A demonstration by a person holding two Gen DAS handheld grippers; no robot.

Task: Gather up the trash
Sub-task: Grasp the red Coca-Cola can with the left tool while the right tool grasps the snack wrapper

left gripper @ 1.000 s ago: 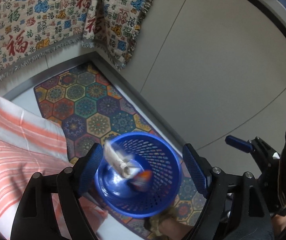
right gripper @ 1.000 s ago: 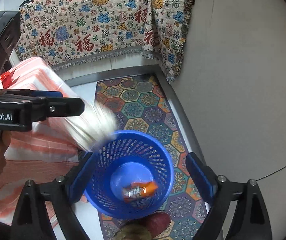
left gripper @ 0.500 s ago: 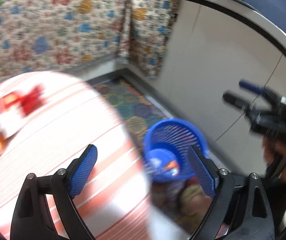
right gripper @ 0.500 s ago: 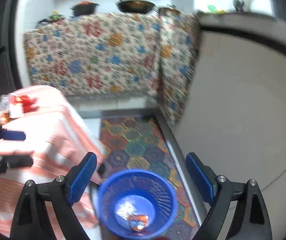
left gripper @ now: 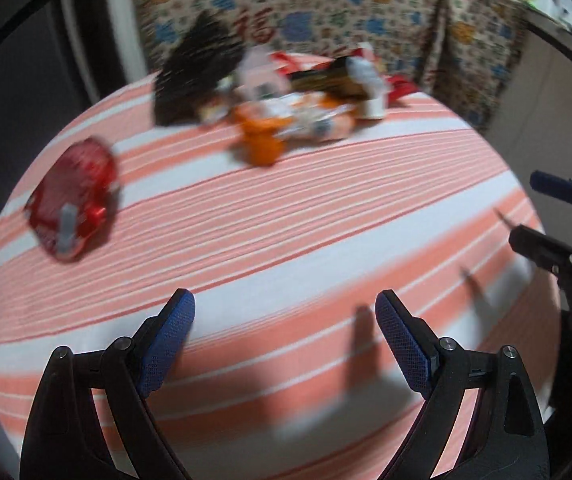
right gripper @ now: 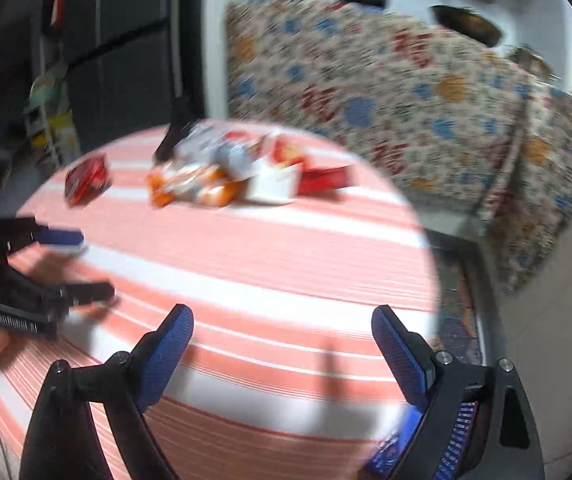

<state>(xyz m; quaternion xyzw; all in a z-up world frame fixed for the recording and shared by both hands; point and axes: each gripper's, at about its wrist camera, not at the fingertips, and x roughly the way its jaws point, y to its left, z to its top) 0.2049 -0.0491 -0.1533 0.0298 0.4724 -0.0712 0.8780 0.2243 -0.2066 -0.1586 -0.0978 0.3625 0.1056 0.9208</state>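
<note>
1. My left claw [left gripper: 284, 344] has its jaws wide apart, nothing between them. Right claw [right gripper: 282, 356] the same. Both hang over bare striped cloth on the table [left gripper: 286, 240].
2. Step in hand, I reckon: reach for the next piece of trash. Keep the jaws wide, come in low and close on one item only.
3. Nearest for the left: red wrapper [left gripper: 72, 204] at 10 o'clock, lying alone and well apart from the rest. Easy first pick.
4. Further, at 12 o'clock: the pile [left gripper: 297, 108] of orange, white and red packets, touching and overlapping. It's blurred, so I can't count the items. Take an edge piece, probably the orange packet [right gripper: 194, 186].
5. In the way: the other claw at 3 o'clock in the left view. Split the targets to avoid a clash.
6. Beyond: patterned drape [right gripper: 385, 92].
</note>
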